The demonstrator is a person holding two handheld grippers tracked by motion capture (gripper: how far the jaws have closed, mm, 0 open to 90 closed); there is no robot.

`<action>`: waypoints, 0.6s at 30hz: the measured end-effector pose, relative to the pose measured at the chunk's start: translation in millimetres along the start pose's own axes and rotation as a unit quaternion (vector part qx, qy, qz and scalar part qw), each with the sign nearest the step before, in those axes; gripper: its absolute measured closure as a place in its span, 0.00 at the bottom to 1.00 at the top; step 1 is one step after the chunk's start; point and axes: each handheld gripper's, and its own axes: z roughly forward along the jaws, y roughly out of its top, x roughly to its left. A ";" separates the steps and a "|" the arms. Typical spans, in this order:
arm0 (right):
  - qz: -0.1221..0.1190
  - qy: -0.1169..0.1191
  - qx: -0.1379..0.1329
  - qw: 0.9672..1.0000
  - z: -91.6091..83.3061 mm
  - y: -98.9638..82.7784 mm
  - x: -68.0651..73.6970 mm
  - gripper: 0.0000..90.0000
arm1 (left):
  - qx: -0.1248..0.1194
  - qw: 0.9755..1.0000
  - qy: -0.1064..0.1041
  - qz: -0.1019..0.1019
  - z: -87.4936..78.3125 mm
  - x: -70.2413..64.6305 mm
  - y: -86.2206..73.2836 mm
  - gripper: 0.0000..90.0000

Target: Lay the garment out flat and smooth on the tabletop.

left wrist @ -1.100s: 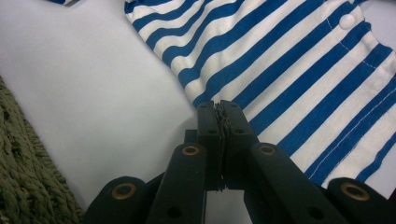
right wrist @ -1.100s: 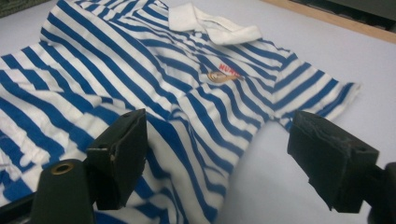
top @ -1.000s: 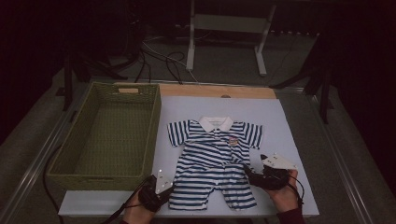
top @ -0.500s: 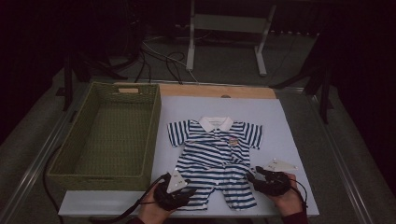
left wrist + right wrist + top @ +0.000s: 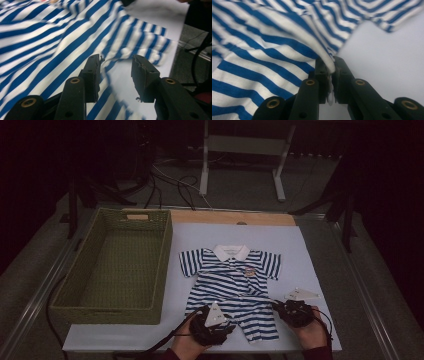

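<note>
While the striped baby suit [image 5: 231, 290] lies flat on the worktop [image 5: 310, 255] beside the green basket [image 5: 65, 295], the left gripper [image 5: 220, 330] sits at its bottom edge and the right gripper [image 5: 277, 306] at its right leg; seen from the left gripper, the jaws have just opened partway, over the cloth [image 5: 50, 37] but not pinching it; seen from the right gripper, the jaws have just closed, pinching a fold of cloth [image 5: 329, 63].

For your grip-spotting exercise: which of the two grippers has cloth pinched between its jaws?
The right gripper: its jaws clamp a fold of the striped romper. The left gripper stands open.
</note>
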 end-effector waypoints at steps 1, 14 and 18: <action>-0.005 -0.008 0.003 1.000 0.2 0.2 -0.7 0.92 | -0.001 1.000 -0.004 0.003 2.9 -2.3 2.7 0.66; -0.006 -0.012 0.013 1.000 4.3 -0.6 -1.3 0.90 | 0.000 0.997 -0.078 0.028 43.6 -29.9 26.8 0.65; -0.005 -0.011 0.012 1.000 4.4 -0.3 -1.9 0.90 | 0.014 0.995 -0.091 0.043 53.7 -38.7 28.9 0.64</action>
